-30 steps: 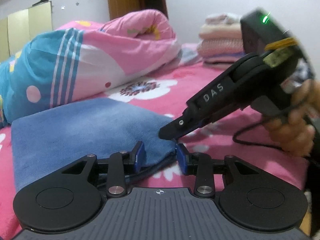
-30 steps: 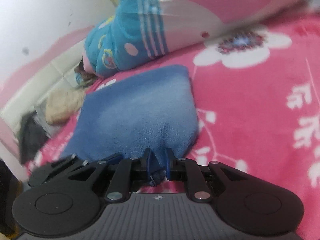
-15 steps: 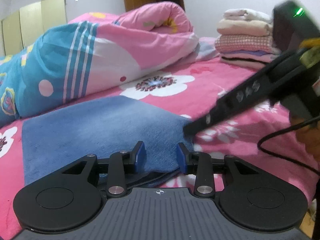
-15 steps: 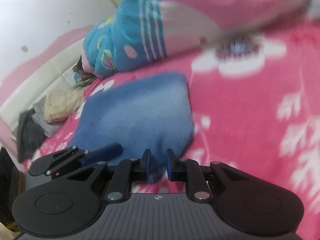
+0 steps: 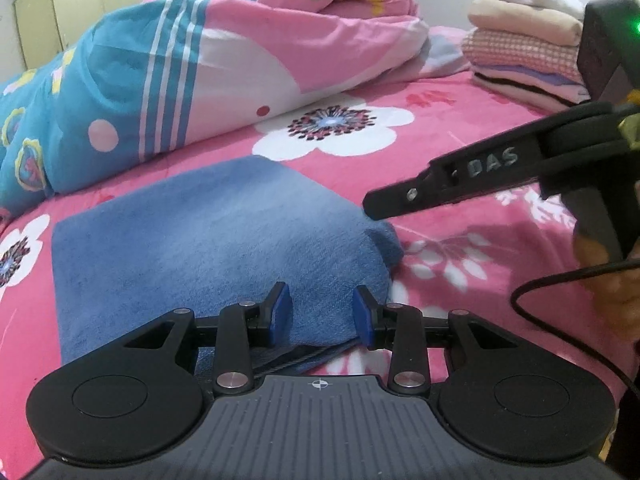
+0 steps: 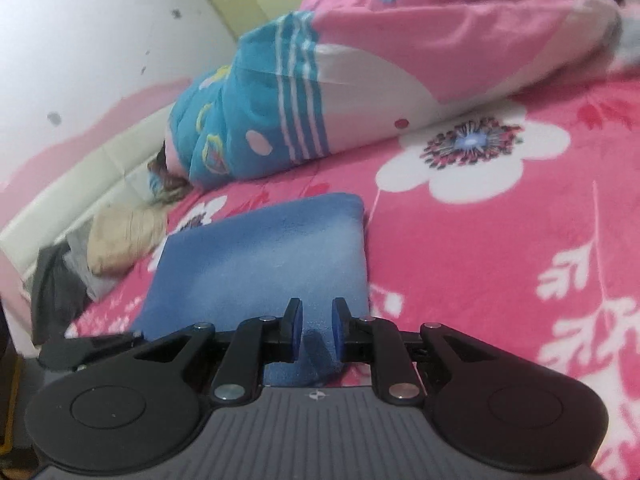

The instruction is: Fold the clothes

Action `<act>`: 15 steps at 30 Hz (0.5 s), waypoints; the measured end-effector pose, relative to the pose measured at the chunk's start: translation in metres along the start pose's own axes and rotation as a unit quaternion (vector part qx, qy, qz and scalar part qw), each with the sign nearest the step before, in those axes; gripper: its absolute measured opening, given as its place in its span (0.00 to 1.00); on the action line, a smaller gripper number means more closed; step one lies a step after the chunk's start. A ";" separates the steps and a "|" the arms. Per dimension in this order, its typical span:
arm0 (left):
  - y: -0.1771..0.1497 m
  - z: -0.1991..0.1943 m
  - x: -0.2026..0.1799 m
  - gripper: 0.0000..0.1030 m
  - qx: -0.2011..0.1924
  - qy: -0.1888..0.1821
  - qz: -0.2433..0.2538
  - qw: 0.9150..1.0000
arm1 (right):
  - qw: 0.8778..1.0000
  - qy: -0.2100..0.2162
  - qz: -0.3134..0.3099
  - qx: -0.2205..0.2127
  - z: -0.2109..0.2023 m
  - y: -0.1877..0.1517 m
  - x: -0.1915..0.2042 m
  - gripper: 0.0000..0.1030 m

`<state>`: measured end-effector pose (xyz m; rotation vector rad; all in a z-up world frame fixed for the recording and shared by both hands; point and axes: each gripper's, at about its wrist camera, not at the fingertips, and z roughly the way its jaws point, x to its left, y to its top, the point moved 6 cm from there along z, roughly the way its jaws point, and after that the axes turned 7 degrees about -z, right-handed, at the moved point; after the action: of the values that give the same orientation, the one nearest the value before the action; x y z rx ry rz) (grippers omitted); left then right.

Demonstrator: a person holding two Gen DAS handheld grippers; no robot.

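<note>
A blue garment [image 5: 208, 248] lies folded into 1 neat rectangle on the pink floral bedspread [image 5: 460, 264], its near edge at 6 o'clock in both wrist views. The left gripper [image 5: 320, 314] hovers with jaws spread and nothing between them; the right gripper [image 6: 314, 330] has its jaws narrowly parted around a corner of the cloth, pads not visibly pressing. This piece looks finished, with stacking probably next. Count: 1 blue garment, 1 stack of folded clothes [image 5: 524, 60] at 2 o'clock, 1 rolled quilt [image 5: 200, 68] at 11 o'clock, 2 grippers.
</note>
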<state>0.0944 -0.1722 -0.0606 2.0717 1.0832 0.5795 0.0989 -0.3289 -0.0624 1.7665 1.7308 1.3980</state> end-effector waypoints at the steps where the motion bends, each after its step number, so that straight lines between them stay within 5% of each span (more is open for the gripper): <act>1: 0.000 0.001 -0.001 0.34 0.004 0.003 -0.001 1.000 | 1.000 0.000 -0.001 0.002 0.004 -0.003 -0.001 0.17; 6: 0.003 0.002 -0.003 0.34 0.014 0.017 0.000 1.000 | 1.000 -0.002 0.000 0.014 0.008 -0.002 -0.002 0.17; 10: 0.004 0.003 -0.002 0.34 0.022 0.018 -0.008 1.000 | 1.000 0.014 0.008 -0.022 -0.002 0.011 -0.004 0.17; 15: 0.005 0.004 -0.006 0.34 0.028 0.027 -0.003 0.999 | 1.000 0.012 0.000 -0.008 0.019 -0.008 -0.008 0.17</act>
<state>0.0966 -0.1805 -0.0598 2.1117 1.1477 0.6116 0.1107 -0.3263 -0.0815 1.7471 1.7266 1.4347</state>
